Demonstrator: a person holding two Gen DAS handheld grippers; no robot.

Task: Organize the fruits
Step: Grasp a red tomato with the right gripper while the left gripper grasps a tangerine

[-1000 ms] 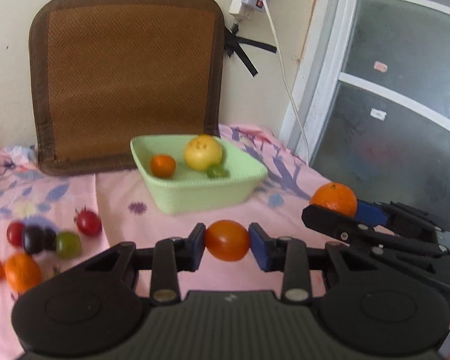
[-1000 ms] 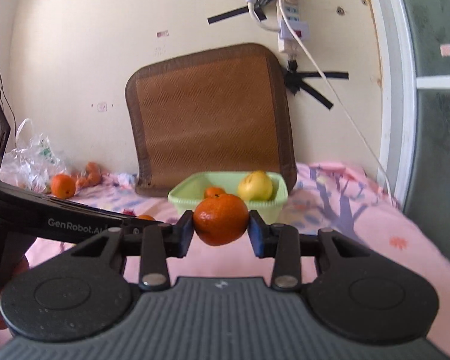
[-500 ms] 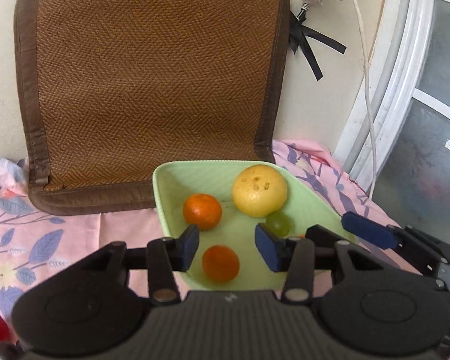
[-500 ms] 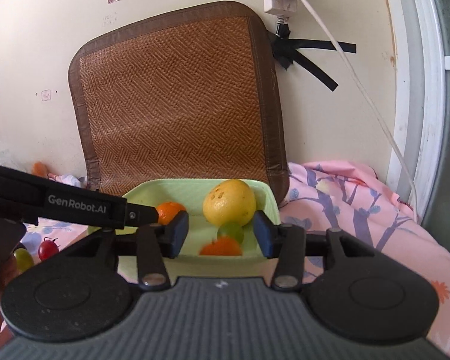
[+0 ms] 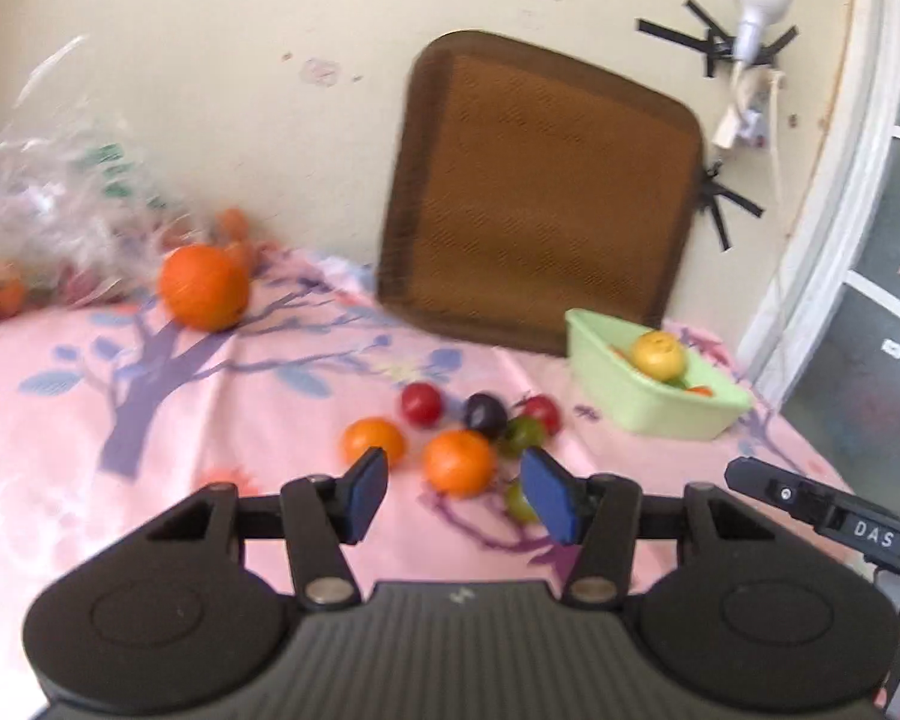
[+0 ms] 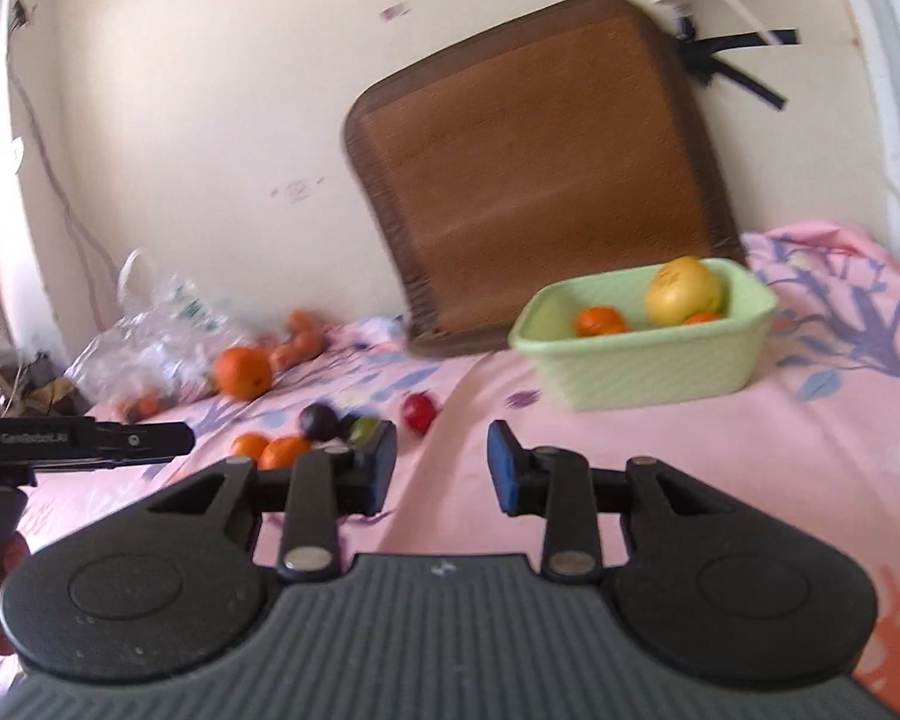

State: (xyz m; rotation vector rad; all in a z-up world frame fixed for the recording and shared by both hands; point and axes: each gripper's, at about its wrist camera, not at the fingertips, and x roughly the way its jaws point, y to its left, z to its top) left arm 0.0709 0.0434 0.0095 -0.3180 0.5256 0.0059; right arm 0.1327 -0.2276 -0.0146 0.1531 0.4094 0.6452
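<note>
Both tools are spread apart and hold nothing: the left tool (image 5: 455, 495) hovers over a cluster of loose fruit (image 5: 459, 461) near the middle of the pink floral bedsheet (image 5: 150, 420), and the right tool (image 6: 442, 468) hangs above bare sheet. The green basket (image 6: 648, 366) sits toward the sheet's back edge, just in front of the brown mat (image 6: 540, 168), holding a yellow fruit (image 6: 683, 291) and small oranges (image 6: 598, 321). A large orange (image 5: 203, 287) lies beside a plastic bag (image 5: 48, 192) at the back left corner.

Black left claw (image 5: 453, 495), blue pads (image 5: 366, 489), silver screws, ribbed grey base.
</note>
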